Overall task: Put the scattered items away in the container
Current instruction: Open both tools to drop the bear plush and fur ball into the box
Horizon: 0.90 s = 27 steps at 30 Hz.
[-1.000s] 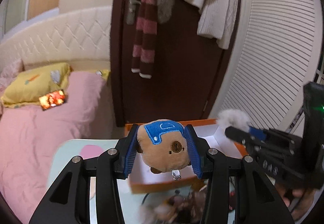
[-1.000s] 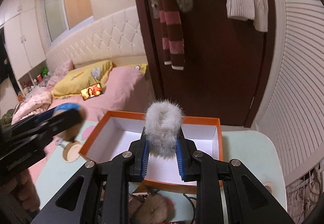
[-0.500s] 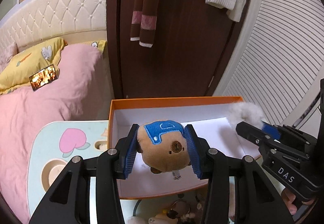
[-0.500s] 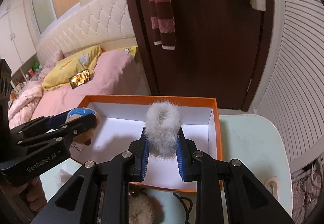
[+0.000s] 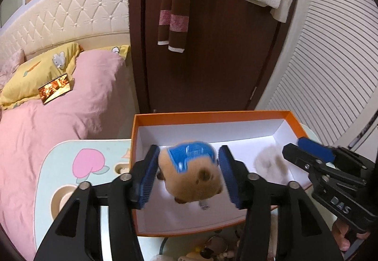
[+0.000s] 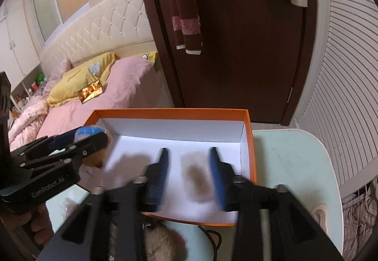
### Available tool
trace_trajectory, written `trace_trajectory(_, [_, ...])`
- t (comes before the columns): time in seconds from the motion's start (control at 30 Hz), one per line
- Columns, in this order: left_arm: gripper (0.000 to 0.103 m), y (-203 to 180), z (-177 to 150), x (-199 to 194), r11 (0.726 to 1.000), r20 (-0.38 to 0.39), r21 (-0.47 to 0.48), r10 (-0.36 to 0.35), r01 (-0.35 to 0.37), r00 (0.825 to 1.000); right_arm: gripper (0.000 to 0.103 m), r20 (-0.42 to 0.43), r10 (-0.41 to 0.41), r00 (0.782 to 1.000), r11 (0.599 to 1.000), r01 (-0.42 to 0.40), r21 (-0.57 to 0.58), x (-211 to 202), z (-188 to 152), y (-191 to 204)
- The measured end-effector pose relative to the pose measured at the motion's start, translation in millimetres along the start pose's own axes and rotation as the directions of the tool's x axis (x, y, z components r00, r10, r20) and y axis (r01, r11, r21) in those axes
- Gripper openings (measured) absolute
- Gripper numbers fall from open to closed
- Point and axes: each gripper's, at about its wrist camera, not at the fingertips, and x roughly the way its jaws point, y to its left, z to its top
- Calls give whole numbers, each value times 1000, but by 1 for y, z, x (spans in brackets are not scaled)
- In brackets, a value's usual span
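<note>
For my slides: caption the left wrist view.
Left gripper opening, releasing a brown plush toy over the orange box; right gripper beside it.

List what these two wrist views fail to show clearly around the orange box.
- Grey fur ring: motion-blurred in the right wrist view, so I cannot tell whether it has landed in the orange box.
- Brown plush toy: blurred in the left wrist view; contact with the opening left tongs is unclear.
- Leftover items: cut off at the bottom edge behind the left tongs' arms.
</note>
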Motion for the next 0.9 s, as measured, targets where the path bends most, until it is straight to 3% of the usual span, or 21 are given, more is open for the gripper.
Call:
trace_trajectory(0.07, [73,0,-1,-5,1000,20,-2,15,-15,1000,53,18,2,1000,1000,-2,4,-5,0,1])
trace_trajectory(0.13, [78,0,-1,-9,1000,38,-2,28,-28,999,54,28,4,1000,1000,-4,-3,-10,1,3])
trace_trajectory(0.7, [78,10,-9,-44,999,64,-41,7,-4,998,55,46,20,999,1000,-20,-10,-35,-4,16])
trace_trajectory(0.9, [78,16,-20,-60,998,65,-46,-33,36,997,55,45,28,999,1000,-28,-15,-46,-13,22])
